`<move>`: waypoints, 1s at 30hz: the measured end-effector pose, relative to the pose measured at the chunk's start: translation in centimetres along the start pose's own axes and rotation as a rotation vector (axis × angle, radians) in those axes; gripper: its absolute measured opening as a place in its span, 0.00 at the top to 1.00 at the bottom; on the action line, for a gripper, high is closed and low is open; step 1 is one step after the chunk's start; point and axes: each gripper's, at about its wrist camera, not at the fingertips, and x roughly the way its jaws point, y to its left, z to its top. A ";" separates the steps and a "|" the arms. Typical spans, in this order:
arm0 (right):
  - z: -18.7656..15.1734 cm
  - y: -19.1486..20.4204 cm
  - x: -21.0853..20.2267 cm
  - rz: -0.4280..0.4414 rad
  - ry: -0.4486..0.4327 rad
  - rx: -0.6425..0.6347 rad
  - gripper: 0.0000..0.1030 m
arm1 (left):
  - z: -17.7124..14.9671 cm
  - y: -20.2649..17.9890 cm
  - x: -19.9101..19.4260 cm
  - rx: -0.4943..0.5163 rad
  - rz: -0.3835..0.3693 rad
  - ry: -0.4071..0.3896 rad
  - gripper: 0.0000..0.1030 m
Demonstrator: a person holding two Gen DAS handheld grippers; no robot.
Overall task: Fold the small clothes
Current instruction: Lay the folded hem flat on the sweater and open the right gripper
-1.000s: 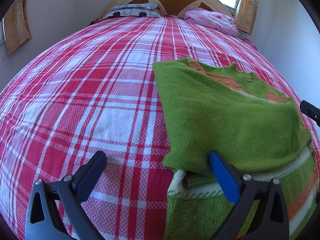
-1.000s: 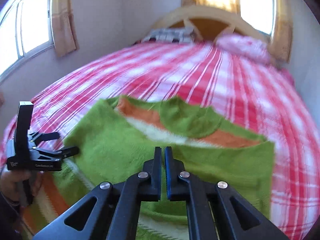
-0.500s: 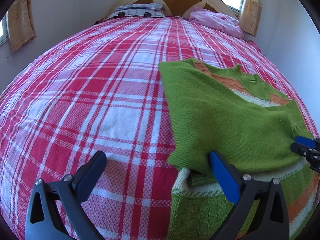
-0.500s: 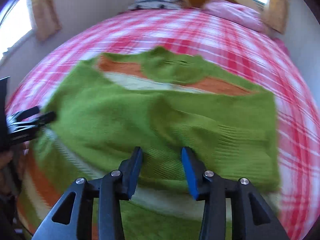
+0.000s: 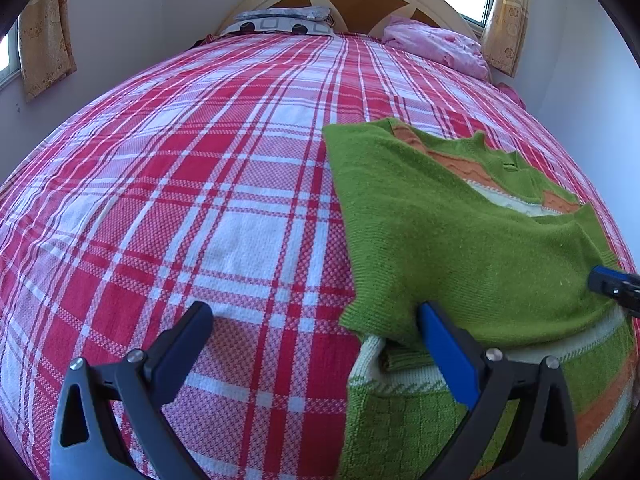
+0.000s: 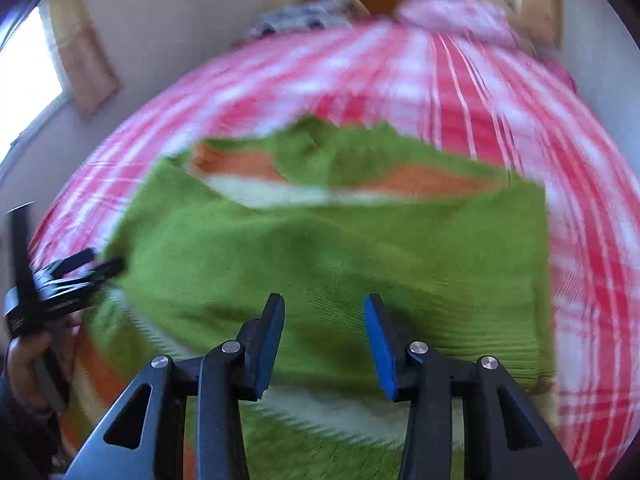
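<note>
Sweater: the green sweater (image 5: 460, 240) lay on the right half of the bed (image 5: 200, 200), on its red-and-white plaid cover, with an upper layer folded over the striped lower part.
Stripes: orange and cream bands showed near the neckline and again along the near hem.
Your left tool (image 5: 316, 332): its jaws stood wide apart and gripped nothing. The left finger hung over bare plaid; the blue-padded right finger sat at the near left corner of the folded layer. I could not tell whether it touched the cloth.
Your right tool (image 6: 324, 320): its jaws stood partly open, having just been opening, with nothing clamped between them. Green knit lay below and ahead of the gap, near the lower edge of the folded layer.
Right tool from the left view: only its blue tip (image 5: 612, 284) showed, at the sweater's right edge.
Your left hand (image 6: 28, 364): wrapped around the left tool's handle, at the sweater's left side.
Sharpness: the right view was blurred; the weave was unreadable there.
Head of bed: a patterned pillow (image 5: 280, 24) and a pink bundle (image 5: 436, 44) lay well apart from the sweater.
</note>
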 end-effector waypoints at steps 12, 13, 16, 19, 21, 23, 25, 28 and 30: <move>-2.7 -9.8 -3.4 0.002 -0.090 0.227 0.61 | -0.1 0.0 -0.3 0.000 0.000 -0.009 0.00; -2.8 -9.4 -3.5 -0.019 -0.092 0.217 0.61 | -0.2 0.0 -0.5 0.000 0.001 -0.015 0.00; -3.4 -8.0 -3.7 -0.090 -0.109 0.165 0.60 | -0.9 0.2 -1.2 -0.011 0.008 -0.010 0.00; -4.1 -7.3 -4.1 -0.132 -0.122 0.133 0.59 | -1.5 -0.2 -1.7 0.016 0.053 -0.010 0.00; -4.5 -7.0 -4.4 -0.150 -0.117 0.113 0.58 | -1.7 -0.7 -2.1 0.037 0.086 -0.021 0.00; -4.9 -6.6 -5.3 -0.162 -0.123 0.102 0.56 | -1.8 -1.1 -2.3 0.056 0.110 -0.028 0.00; -5.2 -6.3 -6.0 -0.147 -0.123 0.102 0.52 | -2.0 -1.4 -2.6 0.074 0.117 -0.031 0.00; -5.9 -5.8 -6.8 -0.143 -0.119 0.091 0.51 | -2.4 -1.4 -3.3 0.064 0.096 -0.041 0.00; -6.5 -5.4 -7.1 -0.137 -0.117 0.087 0.51 | -2.7 -1.3 -3.7 0.054 0.071 -0.046 0.00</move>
